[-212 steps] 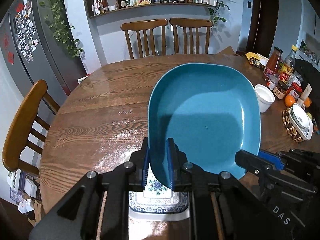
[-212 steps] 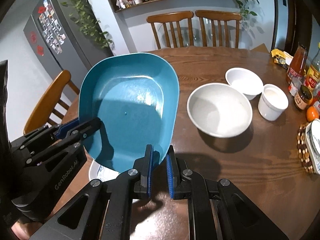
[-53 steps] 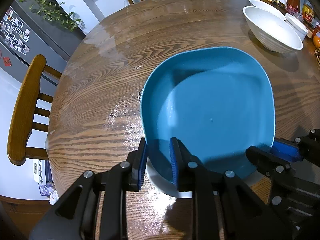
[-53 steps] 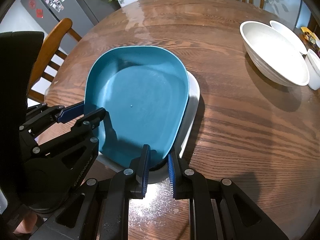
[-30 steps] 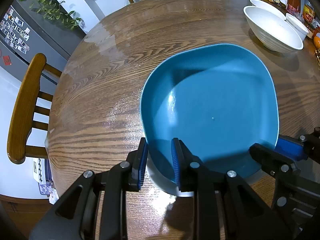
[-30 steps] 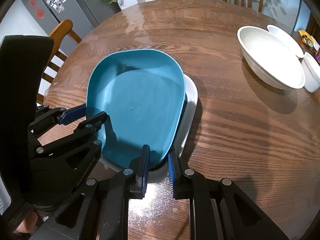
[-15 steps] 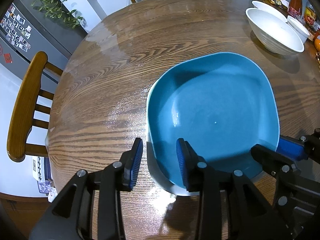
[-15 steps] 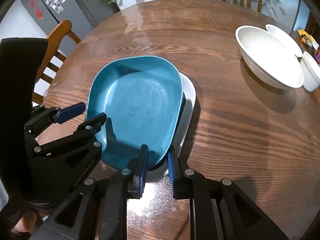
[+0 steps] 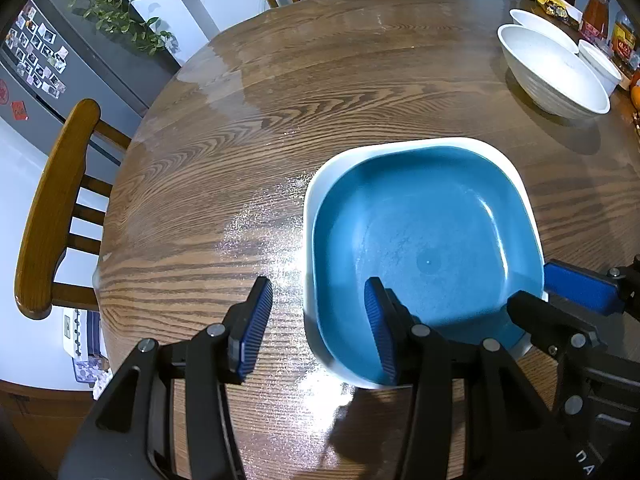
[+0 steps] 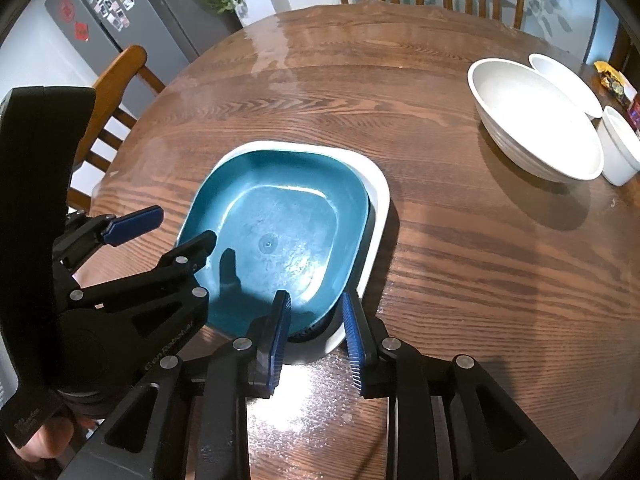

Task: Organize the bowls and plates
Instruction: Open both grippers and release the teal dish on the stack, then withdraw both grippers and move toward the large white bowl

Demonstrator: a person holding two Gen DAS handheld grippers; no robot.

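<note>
Now the table [image 9: 280, 92] carries the blue plate [image 9: 432, 248] nested in the white plate [image 9: 316, 208], and with the left gripper [image 9: 316, 326] and right gripper [image 10: 316, 326] both opening, rims between unpressed jaws, a careless withdrawal could snag a rim and shove the stack.

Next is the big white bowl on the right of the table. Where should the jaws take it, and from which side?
Take the large white bowl by its near rim, one jaw inside and one outside, coming down from above on the side facing the blue plate. The wall flares out to a thin, bare lip there. The far side looks crowded by a smaller white bowl and a white cup.
</note>
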